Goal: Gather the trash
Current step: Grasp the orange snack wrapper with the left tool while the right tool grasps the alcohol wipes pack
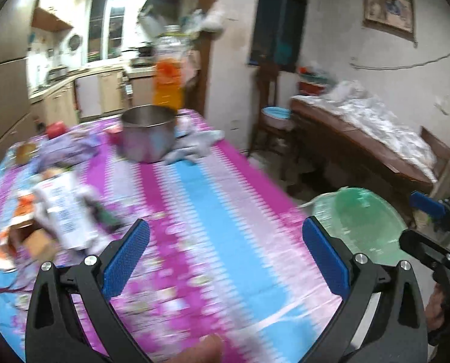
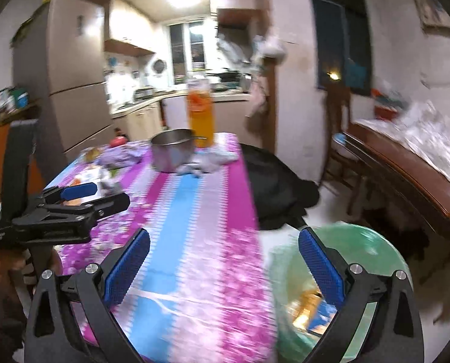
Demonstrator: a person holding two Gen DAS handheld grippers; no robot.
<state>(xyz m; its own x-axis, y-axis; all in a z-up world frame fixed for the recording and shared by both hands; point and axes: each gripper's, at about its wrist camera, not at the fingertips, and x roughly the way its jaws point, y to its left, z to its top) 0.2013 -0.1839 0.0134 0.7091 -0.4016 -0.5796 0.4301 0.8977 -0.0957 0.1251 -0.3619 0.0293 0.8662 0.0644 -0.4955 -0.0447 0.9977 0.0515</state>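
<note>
- The bench (image 1: 200, 199), wearing a magenta, blue and white floral cloth, is carrying everything.
- A steel pot (image 1: 147, 134) is sitting near its far end.
- An orange-filled bottle (image 1: 168, 69) is standing just behind the pot.
- A crumpled pale rag (image 1: 194, 148) is lying beside the pot, toward the bench's right edge.
- A purple bag (image 1: 69, 148) is lying left of the pot.
- A torn white carton (image 1: 64, 208), blurred, is lying nearer than the pot, by the left edge.
</note>
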